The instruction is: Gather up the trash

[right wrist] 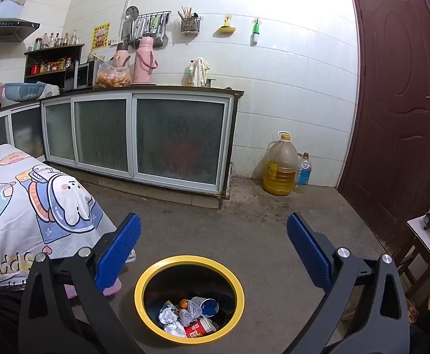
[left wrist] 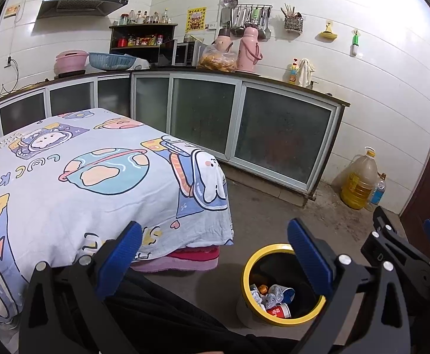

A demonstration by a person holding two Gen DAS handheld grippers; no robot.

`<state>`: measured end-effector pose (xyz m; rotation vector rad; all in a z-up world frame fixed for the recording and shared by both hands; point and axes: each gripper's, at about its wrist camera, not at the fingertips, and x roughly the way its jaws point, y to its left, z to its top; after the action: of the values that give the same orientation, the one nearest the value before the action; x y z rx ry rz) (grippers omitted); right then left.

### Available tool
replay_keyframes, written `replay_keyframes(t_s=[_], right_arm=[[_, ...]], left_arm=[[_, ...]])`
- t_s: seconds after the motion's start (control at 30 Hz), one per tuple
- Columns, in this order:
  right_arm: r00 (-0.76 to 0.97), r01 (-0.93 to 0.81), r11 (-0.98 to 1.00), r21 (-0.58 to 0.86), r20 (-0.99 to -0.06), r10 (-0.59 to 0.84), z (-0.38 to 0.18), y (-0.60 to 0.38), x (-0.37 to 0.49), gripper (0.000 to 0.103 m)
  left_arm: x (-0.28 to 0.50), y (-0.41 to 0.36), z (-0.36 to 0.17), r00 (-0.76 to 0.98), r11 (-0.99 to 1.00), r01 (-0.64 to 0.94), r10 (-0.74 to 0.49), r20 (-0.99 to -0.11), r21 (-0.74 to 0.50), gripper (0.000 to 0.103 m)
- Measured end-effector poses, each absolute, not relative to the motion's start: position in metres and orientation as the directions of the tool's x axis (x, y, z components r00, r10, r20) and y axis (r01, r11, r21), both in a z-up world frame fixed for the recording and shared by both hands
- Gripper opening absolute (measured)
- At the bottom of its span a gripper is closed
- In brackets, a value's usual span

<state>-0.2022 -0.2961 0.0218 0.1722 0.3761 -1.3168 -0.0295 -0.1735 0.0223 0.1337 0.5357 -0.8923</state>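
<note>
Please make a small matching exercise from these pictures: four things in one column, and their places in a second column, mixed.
Things:
1. red paper cup
2. oil jug
3. pink thermos
4. cartoon bedsheet

Places:
A. on the counter
B. over the table
C. inside the yellow-rimmed bin
D. on the floor near the door

Pairs: 1-C, 2-D, 3-A, 4-B

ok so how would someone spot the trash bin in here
Start at the dark red door, then drop to the concrete floor just off the corner of the cartoon-print cloth. The trash bin is the round black one with a bright yellow rim, litter inside.
</note>
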Motion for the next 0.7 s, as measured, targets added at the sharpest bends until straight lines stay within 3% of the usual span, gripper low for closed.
replay_keyframes(t_s=[0.7], right_arm=[[0.197,0.965,0.248,-0.089,-0.378,-0.905,0.0185,-0.2981,-0.2004,0.095]], left_arm=[[-0.0286,-0.1726,0.0250,0.503,0.619,0.780,-0.712,-0.489,-0.098,0.095]])
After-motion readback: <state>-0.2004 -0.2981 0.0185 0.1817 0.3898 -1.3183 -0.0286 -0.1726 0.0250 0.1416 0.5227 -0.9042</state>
